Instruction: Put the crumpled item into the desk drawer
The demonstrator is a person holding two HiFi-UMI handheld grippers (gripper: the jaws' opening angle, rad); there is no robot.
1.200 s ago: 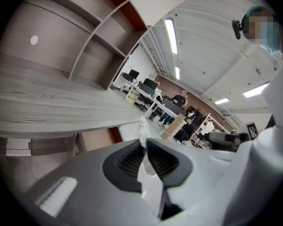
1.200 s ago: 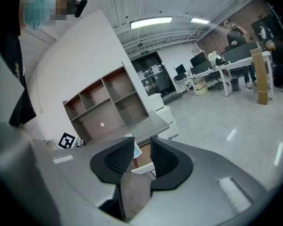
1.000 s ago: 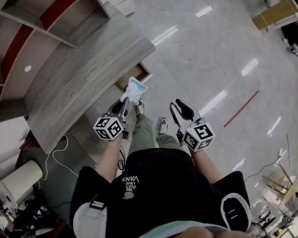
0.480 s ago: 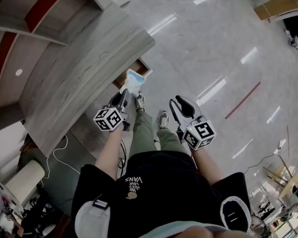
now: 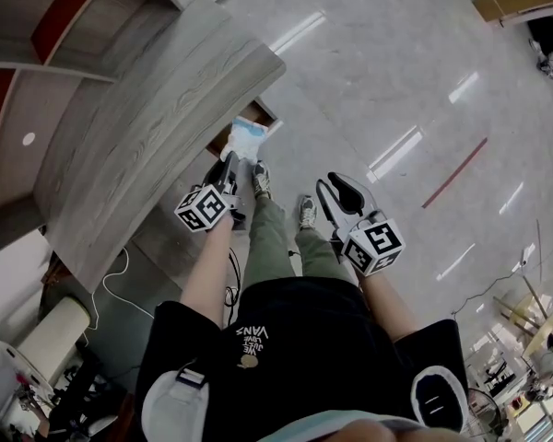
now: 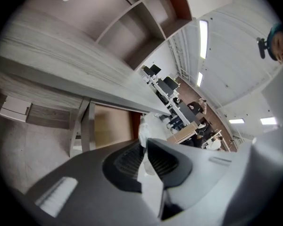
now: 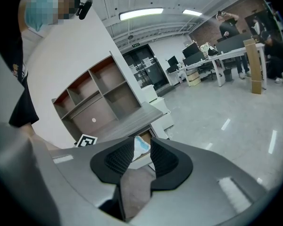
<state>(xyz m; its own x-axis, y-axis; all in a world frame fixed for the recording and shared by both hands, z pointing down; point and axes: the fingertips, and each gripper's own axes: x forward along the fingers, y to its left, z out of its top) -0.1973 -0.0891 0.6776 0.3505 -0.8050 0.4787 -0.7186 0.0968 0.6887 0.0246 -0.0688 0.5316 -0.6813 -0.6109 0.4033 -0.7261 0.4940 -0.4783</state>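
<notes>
In the head view, my left gripper (image 5: pixel 230 161) is shut on a crumpled white and blue item (image 5: pixel 248 139), held at the mouth of the open drawer (image 5: pixel 261 115) under the grey wooden desk (image 5: pixel 147 127). The left gripper view shows the white crumpled item (image 6: pixel 149 124) pinched between the left gripper's (image 6: pixel 145 144) ribbed pads, with the desk's edge (image 6: pixel 85 86) beyond. My right gripper (image 5: pixel 338 190) hangs open over the floor, right of the person's legs, holding nothing. Between the right gripper's (image 7: pixel 142 152) jaws I see the crumpled item (image 7: pixel 143 146) and the drawer (image 7: pixel 142 138) further off.
A shelf unit (image 5: pixel 37 26) with red-brown backing stands behind the desk. A white cable (image 5: pixel 120 284) and a white cylinder (image 5: pixel 51 339) lie on the floor at left. The person's shoes (image 5: pixel 261 180) are under the grippers. A red floor line (image 5: pixel 452 173) runs at right.
The left gripper has carried the crumpled item a little further up toward the drawer. The right gripper has barely moved.
</notes>
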